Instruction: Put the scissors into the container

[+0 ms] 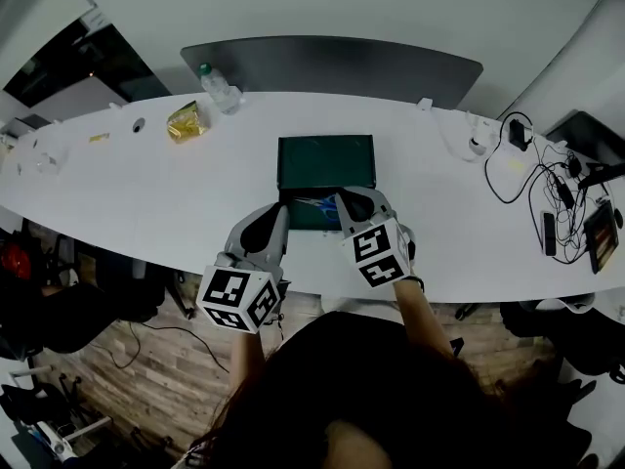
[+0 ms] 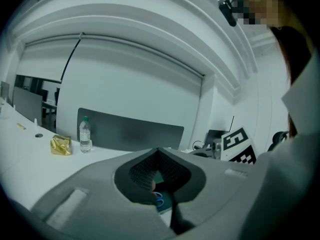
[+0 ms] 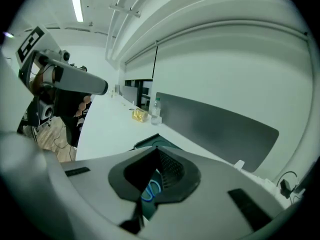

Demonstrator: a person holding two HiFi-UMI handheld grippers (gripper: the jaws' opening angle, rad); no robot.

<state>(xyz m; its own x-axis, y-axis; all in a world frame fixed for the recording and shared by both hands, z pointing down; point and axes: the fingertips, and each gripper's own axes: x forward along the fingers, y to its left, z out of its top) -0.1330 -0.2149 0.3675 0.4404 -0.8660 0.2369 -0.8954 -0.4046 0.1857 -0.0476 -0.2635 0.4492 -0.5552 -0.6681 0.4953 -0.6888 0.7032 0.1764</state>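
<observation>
A dark green container (image 1: 325, 161) lies open on the white table (image 1: 146, 193). The blue-handled scissors (image 1: 317, 205) rest in its near half. My left gripper (image 1: 278, 215) is at that half's left edge and my right gripper (image 1: 350, 203) at its right edge. Both are shut, tips meeting, with nothing seen between them. The blue scissors handles (image 2: 159, 200) show below the closed jaws in the left gripper view. In the right gripper view the scissors handles (image 3: 151, 190) also show under the jaws, over the container (image 3: 150, 143).
A water bottle (image 1: 219, 86) and a yellow packet (image 1: 186, 121) stand at the table's far left. Cables and small devices (image 1: 552, 189) cover the right end. A dark curved panel (image 1: 332, 66) runs behind the table. The front edge is just behind the grippers.
</observation>
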